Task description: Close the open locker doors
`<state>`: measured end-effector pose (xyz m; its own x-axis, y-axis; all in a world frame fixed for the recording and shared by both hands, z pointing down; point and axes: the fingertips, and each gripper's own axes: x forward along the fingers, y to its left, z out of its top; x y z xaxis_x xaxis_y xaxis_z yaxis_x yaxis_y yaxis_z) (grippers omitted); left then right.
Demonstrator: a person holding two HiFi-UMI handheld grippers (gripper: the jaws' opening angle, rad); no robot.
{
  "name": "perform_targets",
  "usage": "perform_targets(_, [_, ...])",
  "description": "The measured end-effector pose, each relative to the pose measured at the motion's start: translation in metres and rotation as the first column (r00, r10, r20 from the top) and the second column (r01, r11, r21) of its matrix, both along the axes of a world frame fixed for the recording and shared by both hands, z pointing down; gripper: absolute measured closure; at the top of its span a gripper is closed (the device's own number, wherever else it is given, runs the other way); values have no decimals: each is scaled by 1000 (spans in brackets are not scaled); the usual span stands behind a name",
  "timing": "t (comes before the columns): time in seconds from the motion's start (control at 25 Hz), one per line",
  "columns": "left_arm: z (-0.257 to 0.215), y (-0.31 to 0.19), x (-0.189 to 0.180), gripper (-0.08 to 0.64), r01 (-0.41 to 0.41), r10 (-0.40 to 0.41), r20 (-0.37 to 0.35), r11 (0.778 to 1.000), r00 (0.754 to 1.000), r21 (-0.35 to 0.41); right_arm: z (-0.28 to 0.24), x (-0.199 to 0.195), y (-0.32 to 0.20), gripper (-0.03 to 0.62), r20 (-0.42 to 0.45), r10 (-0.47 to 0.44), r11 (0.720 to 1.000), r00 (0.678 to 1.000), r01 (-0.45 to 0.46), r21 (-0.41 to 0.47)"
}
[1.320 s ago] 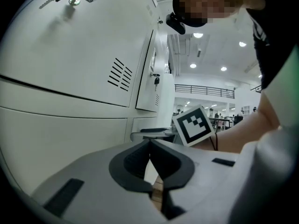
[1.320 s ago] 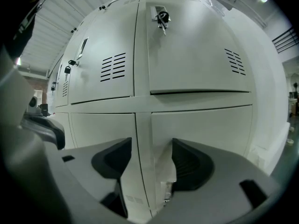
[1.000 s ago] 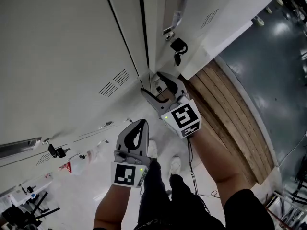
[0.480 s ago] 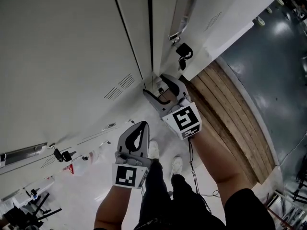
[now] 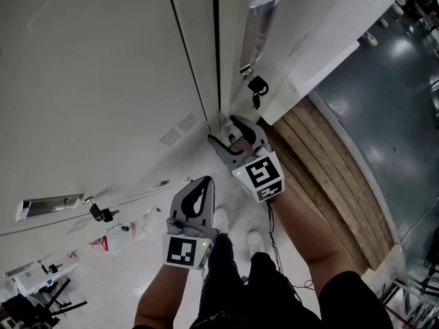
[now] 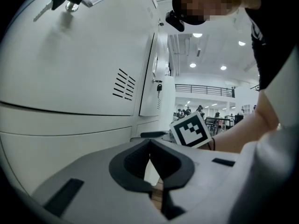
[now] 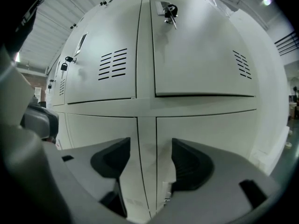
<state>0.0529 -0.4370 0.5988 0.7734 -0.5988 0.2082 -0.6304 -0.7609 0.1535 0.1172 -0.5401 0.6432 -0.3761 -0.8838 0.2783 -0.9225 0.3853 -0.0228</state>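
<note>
In front of the locker bank: locker doors [image 7: 201, 45], sheet metal, judged stiff and light on their hinges, best pushed flat near the free edge by the key [image 7: 170, 10]. All in view look shut. Right claw [image 7: 149, 148] released, empty, close before the seam between two lower doors. Left claw [image 6: 150, 144] clenched on nothing, held lower.

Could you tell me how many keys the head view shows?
2: the upper key beyond the right gripper, the lower key left of the left gripper; more may be hidden.
</note>
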Motion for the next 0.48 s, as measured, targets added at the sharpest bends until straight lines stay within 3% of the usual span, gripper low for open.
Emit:
perform_targets(0.24, [-37,31,-9,557,98,-99,12,993,995,68,-32,-2,29,371,35,-43,999,998,42,24])
perform_targets(0.4, [-68,76,-20,557,194,-196,8,974,981,114,-61,-9,77,578,37,-96,995,995,95,28])
perform_targets(0.48, [-80,96,-31,557,259,-264,18,956,964,135,-78,-16,99,591,48,-125,992,991,123,33])
